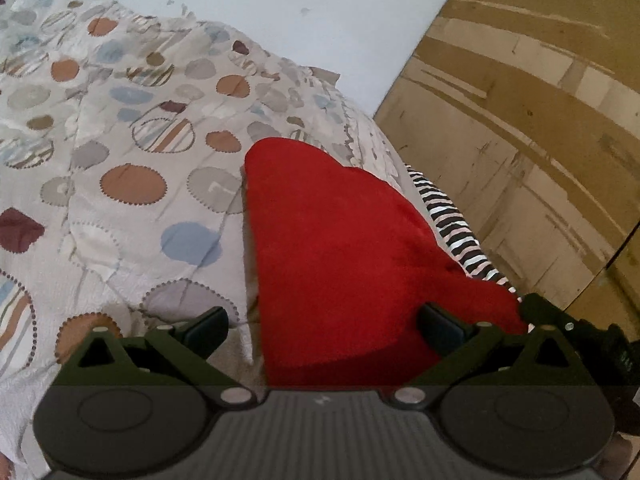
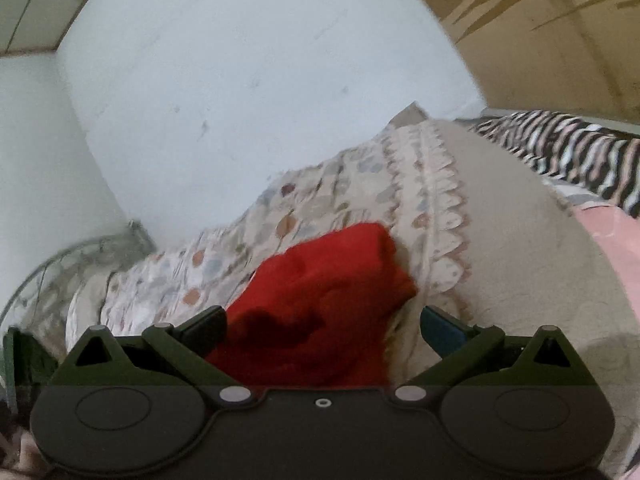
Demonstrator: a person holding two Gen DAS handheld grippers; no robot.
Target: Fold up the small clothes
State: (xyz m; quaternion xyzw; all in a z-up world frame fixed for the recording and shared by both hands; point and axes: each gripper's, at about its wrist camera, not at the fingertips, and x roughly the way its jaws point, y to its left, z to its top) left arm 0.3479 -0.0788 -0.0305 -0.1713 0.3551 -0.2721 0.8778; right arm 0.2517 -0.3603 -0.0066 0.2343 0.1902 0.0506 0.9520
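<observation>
A red piece of clothing (image 1: 340, 248) lies on a bedspread with coloured circles (image 1: 120, 152). My left gripper (image 1: 324, 326) is open just above its near end, the cloth running between and past the wide-apart fingers without being pinched. In the right wrist view the same red garment (image 2: 320, 300) lies bunched on the bedspread (image 2: 500, 248). My right gripper (image 2: 324, 326) is open over its near part, nothing clamped. The near end of the garment is hidden under both gripper bodies.
A black-and-white striped cloth (image 1: 456, 232) lies beyond the red garment at the bed's edge, also seen as a striped cloth (image 2: 568, 152). A pale wall (image 2: 240, 100) backs the bed. A wooden cupboard (image 1: 520, 120) stands to the right. A pink fabric (image 2: 612, 248) lies at the right.
</observation>
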